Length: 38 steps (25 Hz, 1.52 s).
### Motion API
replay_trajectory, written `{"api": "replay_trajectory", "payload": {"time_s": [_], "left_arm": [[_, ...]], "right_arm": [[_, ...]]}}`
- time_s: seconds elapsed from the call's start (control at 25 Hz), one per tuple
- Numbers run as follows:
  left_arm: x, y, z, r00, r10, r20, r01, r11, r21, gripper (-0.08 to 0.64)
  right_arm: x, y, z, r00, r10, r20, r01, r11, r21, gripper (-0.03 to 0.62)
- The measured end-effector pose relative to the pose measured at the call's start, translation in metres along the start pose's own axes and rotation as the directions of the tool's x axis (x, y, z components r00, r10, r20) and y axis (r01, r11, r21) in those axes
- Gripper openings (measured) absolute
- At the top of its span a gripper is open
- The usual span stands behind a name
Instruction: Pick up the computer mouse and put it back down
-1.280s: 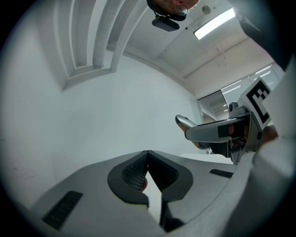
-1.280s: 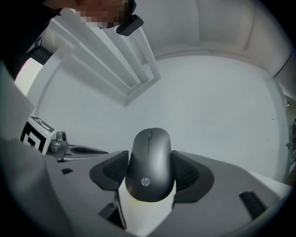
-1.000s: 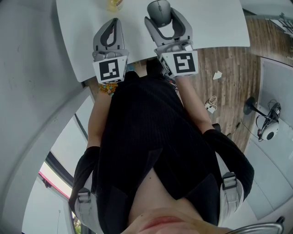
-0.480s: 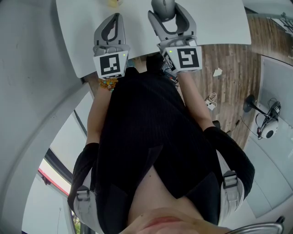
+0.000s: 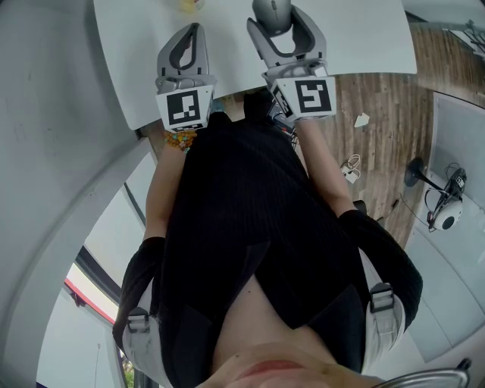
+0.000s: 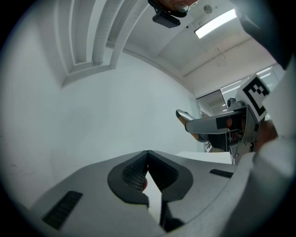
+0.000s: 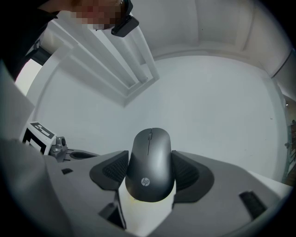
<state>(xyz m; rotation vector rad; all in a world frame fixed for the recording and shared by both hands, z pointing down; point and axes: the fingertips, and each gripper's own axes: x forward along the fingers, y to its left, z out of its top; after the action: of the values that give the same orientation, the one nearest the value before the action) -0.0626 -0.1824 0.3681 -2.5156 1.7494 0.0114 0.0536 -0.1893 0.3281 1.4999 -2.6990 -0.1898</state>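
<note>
A dark grey computer mouse [image 7: 149,165] sits between the ribbed pads of my right gripper [image 7: 150,169], which is shut on its sides. The wall and ceiling lie behind it, so the mouse is tilted upward. In the head view the mouse [image 5: 271,10] shows at the top edge over the white table [image 5: 356,38], between the jaws of the right gripper [image 5: 276,19]. My left gripper [image 5: 189,32] hangs over the table to the left, shut, its pads meeting with nothing in the left gripper [image 6: 147,159]. The right gripper [image 6: 217,122] shows at that view's right.
A yellowish object [image 5: 189,4] lies on the table at the top edge, beyond the left gripper. To the right is wooden floor with a paper scrap [image 5: 361,120], a small cable [image 5: 349,174] and a headset on a stand [image 5: 447,212]. The person's dark-clothed body fills the middle.
The right gripper with the mouse has moved slightly farther up the head view and to the right. The left gripper has shifted only a little the same way.
</note>
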Motion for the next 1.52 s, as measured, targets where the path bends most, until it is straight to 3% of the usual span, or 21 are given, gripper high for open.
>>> {"api": "replay_trajectory", "payload": {"time_s": [1.0, 1.52], "left_arm": [[-0.004, 0.0, -0.005, 1.0, 0.004, -0.008, -0.004, 1.0, -0.007, 0.003], [-0.005, 0.0, -0.006, 1.0, 0.008, -0.015, -0.009, 1.0, -0.007, 0.003]], "right_arm": [[0.003, -0.006, -0.016, 0.999, 0.001, -0.054, 0.004, 0.996, 0.091, 0.285], [0.003, -0.008, -0.03, 0.996, 0.0, -0.092, 0.008, 0.996, 0.088, 0.285]]}}
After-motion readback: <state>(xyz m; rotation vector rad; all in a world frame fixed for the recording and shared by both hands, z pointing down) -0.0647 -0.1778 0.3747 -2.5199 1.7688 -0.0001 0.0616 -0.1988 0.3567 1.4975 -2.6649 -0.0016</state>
